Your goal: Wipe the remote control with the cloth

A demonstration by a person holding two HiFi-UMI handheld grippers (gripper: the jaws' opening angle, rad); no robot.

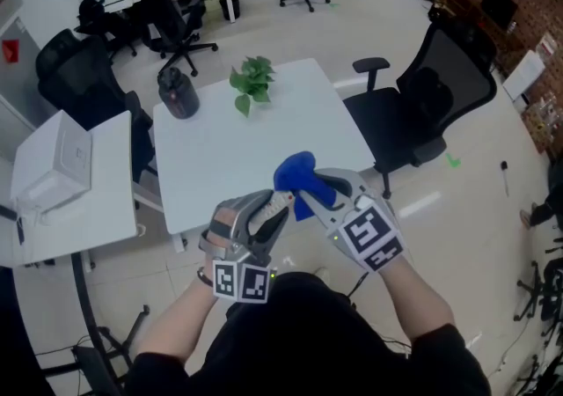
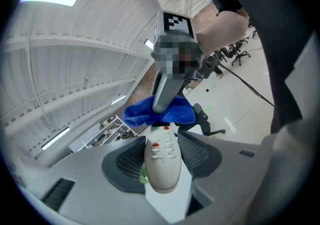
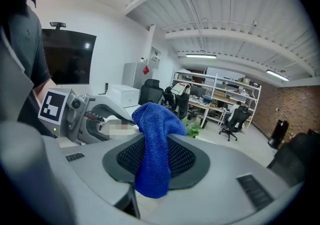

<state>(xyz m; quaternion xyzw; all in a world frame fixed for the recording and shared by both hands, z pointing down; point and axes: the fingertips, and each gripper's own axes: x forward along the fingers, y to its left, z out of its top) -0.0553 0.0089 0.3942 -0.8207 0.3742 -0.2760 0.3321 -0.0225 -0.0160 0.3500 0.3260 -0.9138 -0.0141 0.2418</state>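
A white remote control (image 2: pixel 162 161) with red and grey buttons sits lengthwise between the jaws of my left gripper (image 2: pixel 163 155), which is shut on it. My right gripper (image 3: pixel 156 163) is shut on a blue cloth (image 3: pixel 154 156), whose bunched end sticks out past the jaws. In the left gripper view the cloth (image 2: pixel 160 111) rests on the far end of the remote, under the right gripper's grey finger (image 2: pixel 167 89). In the head view both grippers meet in front of the person's body: the left gripper (image 1: pixel 271 211), the right gripper (image 1: pixel 324 190) and the cloth (image 1: pixel 297 176) between them.
Ahead stands a white table (image 1: pixel 229 152) with a small green plant (image 1: pixel 251 82) and a dark bag (image 1: pixel 179 93). A black office chair (image 1: pixel 435 95) is at its right. A white printer (image 1: pixel 57 161) sits on a side desk to the left.
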